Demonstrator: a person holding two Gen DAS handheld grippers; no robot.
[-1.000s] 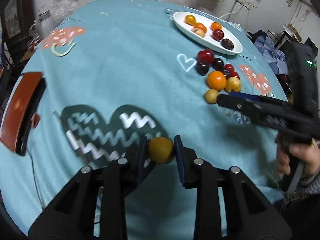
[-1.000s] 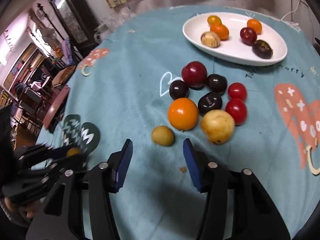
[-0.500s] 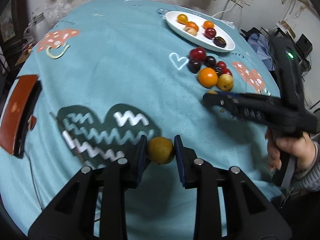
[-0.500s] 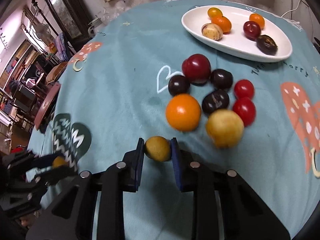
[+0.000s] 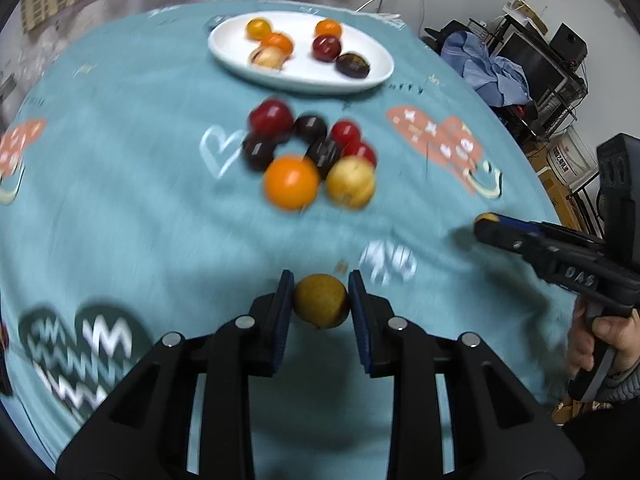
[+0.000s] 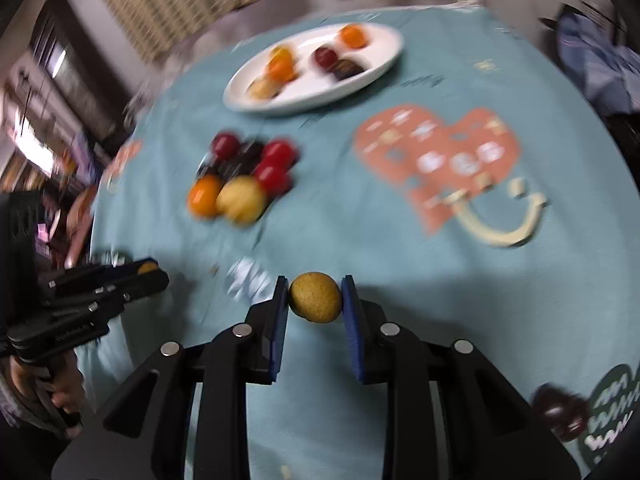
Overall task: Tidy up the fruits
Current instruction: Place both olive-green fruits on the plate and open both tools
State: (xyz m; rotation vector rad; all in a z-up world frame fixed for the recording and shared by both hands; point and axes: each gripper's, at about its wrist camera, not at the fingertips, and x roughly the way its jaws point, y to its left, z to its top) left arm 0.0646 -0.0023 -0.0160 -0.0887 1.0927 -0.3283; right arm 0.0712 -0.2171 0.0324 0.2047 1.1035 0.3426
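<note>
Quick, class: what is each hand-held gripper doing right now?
Left hand-held gripper: closed on a yellow-brown fruit.
Right hand-held gripper: closed on a tan round fruit.

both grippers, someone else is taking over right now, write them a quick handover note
Left gripper: shut on a small yellow-brown fruit, held over the teal cloth.
Right gripper: shut on a second small yellow-brown fruit.
White oval plate at the far side holds six fruits.
Loose pile between grippers and plate: one orange, one yellow, three red, three dark; one more dark fruit lies near the right gripper.
Done: six plated, two picked up.
Left: probably plate both held fruits, then the pile and the stray.
</note>
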